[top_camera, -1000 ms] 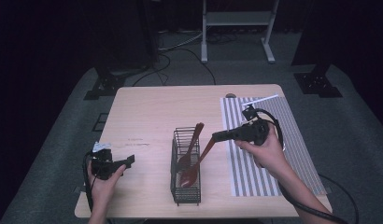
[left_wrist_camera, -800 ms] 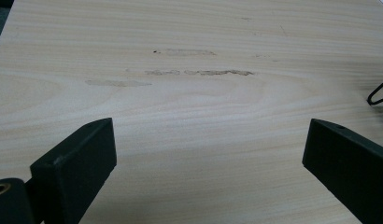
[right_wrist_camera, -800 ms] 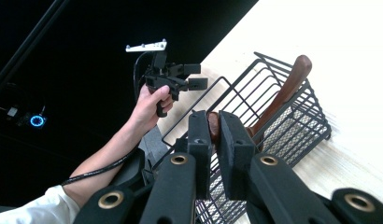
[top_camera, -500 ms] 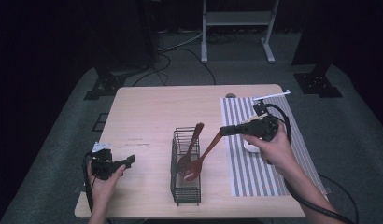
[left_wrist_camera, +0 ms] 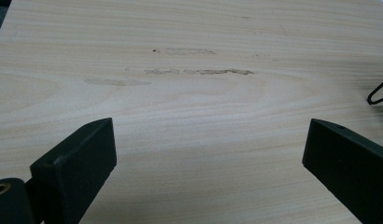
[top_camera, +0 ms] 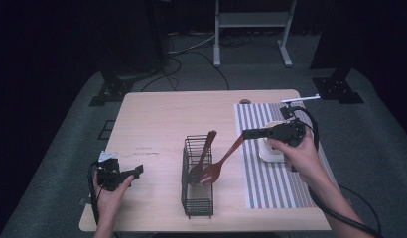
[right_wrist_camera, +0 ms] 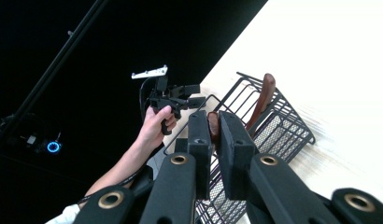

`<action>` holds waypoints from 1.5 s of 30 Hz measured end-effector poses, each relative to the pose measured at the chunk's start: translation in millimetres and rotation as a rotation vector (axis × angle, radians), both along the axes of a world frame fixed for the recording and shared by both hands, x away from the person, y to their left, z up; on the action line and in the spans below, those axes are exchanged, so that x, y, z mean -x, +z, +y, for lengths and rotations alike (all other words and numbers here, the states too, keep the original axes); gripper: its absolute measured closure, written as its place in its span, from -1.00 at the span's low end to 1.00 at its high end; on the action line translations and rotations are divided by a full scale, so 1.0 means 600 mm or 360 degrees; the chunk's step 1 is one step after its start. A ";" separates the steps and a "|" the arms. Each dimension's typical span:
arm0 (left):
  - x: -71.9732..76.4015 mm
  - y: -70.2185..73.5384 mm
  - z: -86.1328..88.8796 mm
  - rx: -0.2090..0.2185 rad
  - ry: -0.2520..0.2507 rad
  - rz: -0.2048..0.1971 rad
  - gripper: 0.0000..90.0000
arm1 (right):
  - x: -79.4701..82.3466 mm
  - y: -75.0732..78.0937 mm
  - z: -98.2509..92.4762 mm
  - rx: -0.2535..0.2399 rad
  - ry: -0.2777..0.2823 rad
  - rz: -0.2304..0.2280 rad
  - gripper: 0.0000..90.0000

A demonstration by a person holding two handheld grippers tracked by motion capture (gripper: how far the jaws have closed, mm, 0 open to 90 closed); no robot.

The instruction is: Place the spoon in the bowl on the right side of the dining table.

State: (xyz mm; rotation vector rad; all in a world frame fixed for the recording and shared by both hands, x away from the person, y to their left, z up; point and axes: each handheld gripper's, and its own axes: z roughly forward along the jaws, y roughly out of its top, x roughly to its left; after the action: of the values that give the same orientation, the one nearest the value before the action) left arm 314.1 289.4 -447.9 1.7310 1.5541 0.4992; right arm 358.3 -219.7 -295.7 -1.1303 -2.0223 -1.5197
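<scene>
Right gripper [top_camera: 247,134]: jaws clamped on handle end of spoon [top_camera: 222,161], held slanting, bowl low beside wire basket [top_camera: 197,201]. Second spoon [top_camera: 202,159] leans inside basket, just beside held one. Left gripper [top_camera: 137,171]: jaws wide apart over bare table [top_camera: 157,114], well apart from basket. Striped mat [top_camera: 278,191] under right hand [top_camera: 298,156]; white dish [top_camera: 268,151] on mat, partly hidden by hand.

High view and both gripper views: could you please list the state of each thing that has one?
Right gripper: shut on the spoon's handle.
Spoon: tilted, bowl at the basket's rim.
Left gripper: open, holding nothing.
Wire basket: upright, another wooden utensil leaning inside.
</scene>
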 end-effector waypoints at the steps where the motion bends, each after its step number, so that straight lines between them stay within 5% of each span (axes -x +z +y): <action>1: 0.000 0.000 0.000 0.0000 0.0000 0.0000 -0.96 | 0.000 0.000 -0.003 -0.0003 -0.0006 0.0007 0.85; 45: 0.001 0.000 0.002 -0.0008 0.0005 0.0003 -0.96 | -0.023 -0.033 -0.098 0.0002 -0.0242 0.0088 0.85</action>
State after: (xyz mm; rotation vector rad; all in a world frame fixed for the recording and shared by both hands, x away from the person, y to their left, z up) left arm 313.6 290.8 -447.8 1.7335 1.5581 0.5034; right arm 372.2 -278.4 -315.4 -1.3385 -1.9396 -1.5399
